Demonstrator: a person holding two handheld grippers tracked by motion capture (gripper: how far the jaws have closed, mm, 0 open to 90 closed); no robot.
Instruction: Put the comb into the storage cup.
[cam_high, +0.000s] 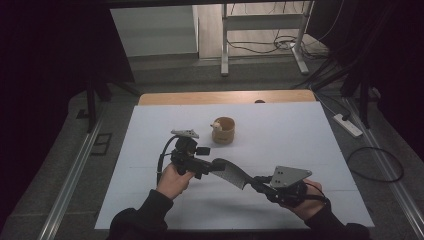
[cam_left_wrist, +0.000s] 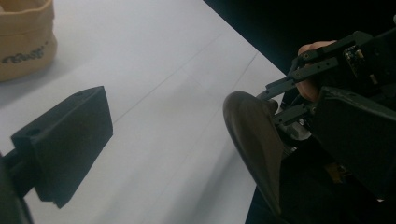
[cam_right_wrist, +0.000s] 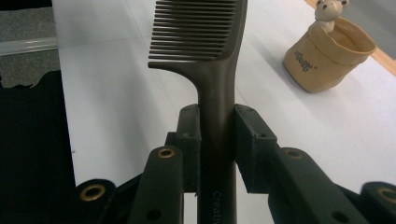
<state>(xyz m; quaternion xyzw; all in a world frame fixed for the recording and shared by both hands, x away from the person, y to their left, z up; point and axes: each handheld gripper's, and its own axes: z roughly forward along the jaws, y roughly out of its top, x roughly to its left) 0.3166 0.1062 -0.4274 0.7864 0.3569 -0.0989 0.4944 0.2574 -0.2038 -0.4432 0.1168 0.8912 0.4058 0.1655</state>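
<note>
- The right gripper (cam_right_wrist: 217, 128) had its two black jaws clamped on the handle of a dark comb (cam_right_wrist: 212, 60), one pad pressed against each side of the handle.
- Ahead of those jaws the comb's toothed head stood out past the pads, its teeth pointing to the left in the right gripper view.
- Beyond the jaws and off to their right stood a tan cup (cam_right_wrist: 327, 58) with a small bear figure on its rim, well apart from the comb.
- In the high view the comb (cam_high: 231, 172) spanned the gap between the two grippers, its handle end in the right gripper (cam_high: 260, 184) and its head end beside the left gripper (cam_high: 210, 166).
- The left gripper's jaws stood apart: one block-shaped pad showed at the left of its own view, with bare white table (cam_left_wrist: 177, 93) between it and the comb (cam_left_wrist: 254, 140).
- The comb's end lay on the right-hand side of that gap; whether it touched the other pad could not be told.
</note>
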